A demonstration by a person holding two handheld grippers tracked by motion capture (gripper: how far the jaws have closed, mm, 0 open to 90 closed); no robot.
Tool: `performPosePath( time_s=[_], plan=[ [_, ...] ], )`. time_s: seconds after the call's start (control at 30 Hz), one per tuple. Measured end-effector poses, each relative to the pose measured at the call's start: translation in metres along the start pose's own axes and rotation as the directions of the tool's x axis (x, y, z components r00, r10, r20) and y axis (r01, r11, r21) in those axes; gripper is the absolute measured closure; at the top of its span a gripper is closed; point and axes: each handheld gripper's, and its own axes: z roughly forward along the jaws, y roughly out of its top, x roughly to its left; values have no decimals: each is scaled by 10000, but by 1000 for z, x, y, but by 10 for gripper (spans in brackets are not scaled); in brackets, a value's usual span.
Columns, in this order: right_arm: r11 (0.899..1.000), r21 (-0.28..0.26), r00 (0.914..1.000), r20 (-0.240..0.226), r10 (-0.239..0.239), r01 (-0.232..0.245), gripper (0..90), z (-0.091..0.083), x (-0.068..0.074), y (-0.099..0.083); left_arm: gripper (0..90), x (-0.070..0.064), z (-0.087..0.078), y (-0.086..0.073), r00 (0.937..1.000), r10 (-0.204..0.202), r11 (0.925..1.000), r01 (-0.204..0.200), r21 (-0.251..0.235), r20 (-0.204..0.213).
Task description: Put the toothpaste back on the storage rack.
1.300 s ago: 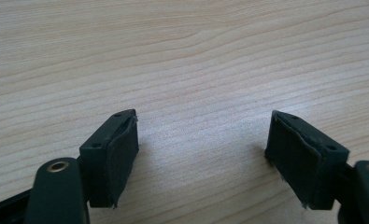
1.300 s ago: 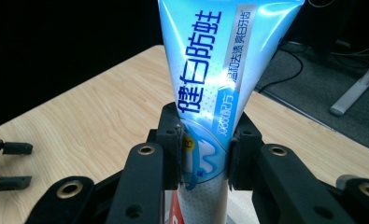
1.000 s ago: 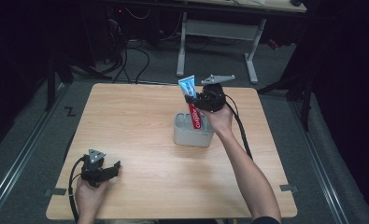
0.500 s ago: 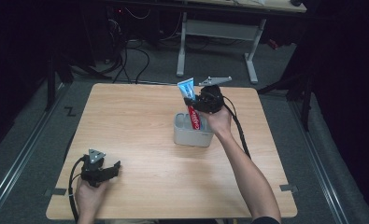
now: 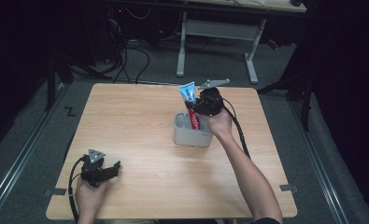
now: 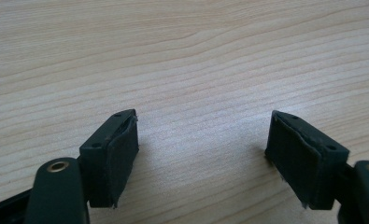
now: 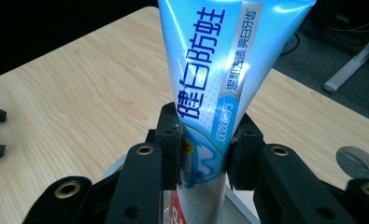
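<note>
High view, right gripper (image 5: 197, 108): sitting over the grey holder, right of the table's middle and toward the far side, with the person's right hand (image 5: 218, 122) wrapping it from the near side.
Toothpaste tube (image 5: 190, 100): standing nearly upright, its blue flat end pointing up and slightly far, its red and white lower part going down into the holder.
Grey holder (image 5: 191, 134): resting on the table (image 5: 135, 121), open at the top, with the tube leaning in its right part; which compartment cannot be told.
Right gripper view, right gripper (image 7: 204, 151): its two black jaws are pressing the toothpaste tube (image 7: 210, 84) from both sides, clamping it just below the printed blue lettering.
Tube in that view: rising straight up between the jaws, blue and white at the top, with a strip of red showing at the bottom edge.
High view, left gripper (image 5: 111, 167): lying low at the near left corner of the table, the person's left hand (image 5: 89, 192) holding it from the near edge, its cable looping at the left.
Left gripper view, left gripper (image 6: 203, 156): its jaws are standing well apart, with bare wood grain showing between the pads and nothing caught in them.
Spacing: the two grippers are staying well apart, one near left, one far right.
</note>
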Motion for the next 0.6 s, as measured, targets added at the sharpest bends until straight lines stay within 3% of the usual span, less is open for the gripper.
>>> performPosePath(
  time_s=[0.6],
  plan=[
    [9987,441,9997,52,-257,255,704,7,5,-15,256,0,0,0,10000,6,10000,-6,3,-11]
  ],
)
